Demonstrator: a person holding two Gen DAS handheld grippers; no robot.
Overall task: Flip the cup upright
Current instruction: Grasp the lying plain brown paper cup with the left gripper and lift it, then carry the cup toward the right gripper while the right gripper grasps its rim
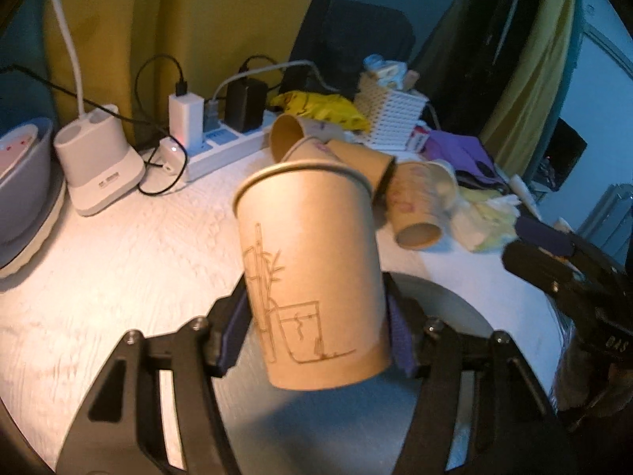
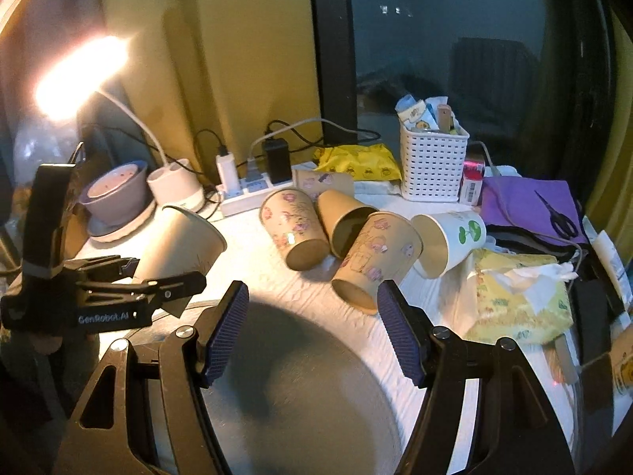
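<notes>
My left gripper (image 1: 320, 332) is shut on a brown paper cup (image 1: 312, 269) with a bamboo drawing, held rim-up and slightly tilted above a grey round tray (image 1: 443, 304). The same cup (image 2: 178, 245) and left gripper (image 2: 158, 285) show in the right wrist view at left. My right gripper (image 2: 312, 328) is open and empty over the grey tray (image 2: 300, 396). Several paper cups lie on their sides behind the tray: a brown flowered one (image 2: 376, 261), another flowered one (image 2: 292, 229), a plain brown one (image 2: 340, 221) and a white one (image 2: 451, 245).
A power strip (image 2: 245, 194) with chargers and cables, a lamp base (image 2: 174, 186) and a bowl on a plate (image 2: 114, 194) stand at the back left. A white basket (image 2: 431, 166), yellow packets, purple cloth with scissors (image 2: 561, 217) and a tissue pack (image 2: 518, 301) crowd the right.
</notes>
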